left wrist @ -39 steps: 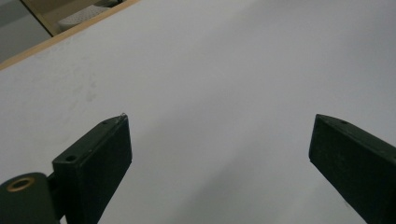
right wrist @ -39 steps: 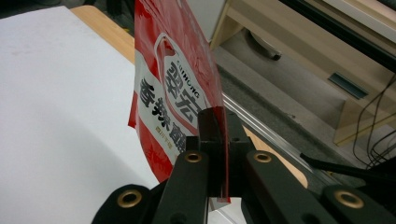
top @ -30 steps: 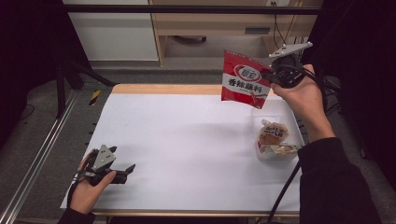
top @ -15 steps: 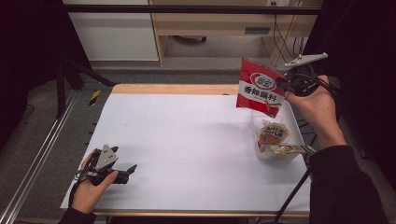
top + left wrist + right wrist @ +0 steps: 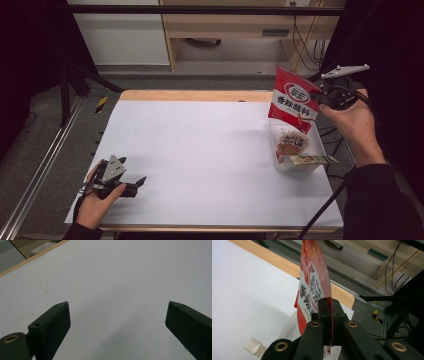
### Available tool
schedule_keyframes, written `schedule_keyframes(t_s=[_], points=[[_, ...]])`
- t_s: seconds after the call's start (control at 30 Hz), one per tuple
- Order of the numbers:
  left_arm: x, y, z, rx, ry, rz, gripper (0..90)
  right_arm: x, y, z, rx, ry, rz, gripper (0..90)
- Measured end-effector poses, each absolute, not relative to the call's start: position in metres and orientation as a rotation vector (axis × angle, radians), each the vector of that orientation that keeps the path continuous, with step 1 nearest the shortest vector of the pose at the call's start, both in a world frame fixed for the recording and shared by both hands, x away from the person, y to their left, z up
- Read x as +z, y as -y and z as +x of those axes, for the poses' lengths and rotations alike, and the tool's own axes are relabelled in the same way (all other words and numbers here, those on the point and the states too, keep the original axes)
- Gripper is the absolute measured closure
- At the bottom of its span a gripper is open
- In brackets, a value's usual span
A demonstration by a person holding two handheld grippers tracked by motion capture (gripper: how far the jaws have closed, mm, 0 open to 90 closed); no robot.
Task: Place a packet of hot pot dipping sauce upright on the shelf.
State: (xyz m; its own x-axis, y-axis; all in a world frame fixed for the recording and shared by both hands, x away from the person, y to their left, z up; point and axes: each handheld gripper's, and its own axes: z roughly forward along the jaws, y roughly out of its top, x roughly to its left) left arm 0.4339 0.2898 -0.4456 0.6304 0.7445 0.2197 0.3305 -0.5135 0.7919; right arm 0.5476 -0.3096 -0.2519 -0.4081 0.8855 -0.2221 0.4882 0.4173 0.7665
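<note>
A red and white snack bag (image 5: pixel 292 100) hangs in the air over the table's right side, pinched at its edge by my right gripper (image 5: pixel 316 97). In the right gripper view the bag (image 5: pixel 314 290) stands edge-on between the two black jaws, which are shut on it. Right below the bag sits a clear plastic container (image 5: pixel 296 165) holding a round brown packaged snack (image 5: pixel 291 141) and a flat packet (image 5: pixel 312 160). My left gripper (image 5: pixel 139 183) rests at the table's near left corner, and in its own view (image 5: pixel 117 322) the jaws stand wide apart over bare white surface.
The white table top (image 5: pixel 200 150) has a wooden strip (image 5: pixel 190 95) along its far edge. A white screw cap (image 5: pixel 254 347) shows low in the right gripper view. Cables and a wooden shelf lie beyond the table. A metal rail (image 5: pixel 40 170) runs along the left.
My right gripper has carried the snack bag to the right and lower, from over the table's far right area to just above the clear container. The left gripper has stayed put.
</note>
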Motion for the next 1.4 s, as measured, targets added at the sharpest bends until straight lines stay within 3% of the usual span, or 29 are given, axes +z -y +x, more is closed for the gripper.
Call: schedule_keyframes(t_s=[0.9,1.4], points=[[-0.446,-0.289,0.434,0.711,-0.829,2.119,5.6,-0.296,0.306,0.568,0.826,-2.078,1.214,89.9],[-0.446,-0.288,0.434,0.709,-0.825,2.123,5.6,-0.311,0.329,0.555,0.793,-2.069,1.289,89.4]])
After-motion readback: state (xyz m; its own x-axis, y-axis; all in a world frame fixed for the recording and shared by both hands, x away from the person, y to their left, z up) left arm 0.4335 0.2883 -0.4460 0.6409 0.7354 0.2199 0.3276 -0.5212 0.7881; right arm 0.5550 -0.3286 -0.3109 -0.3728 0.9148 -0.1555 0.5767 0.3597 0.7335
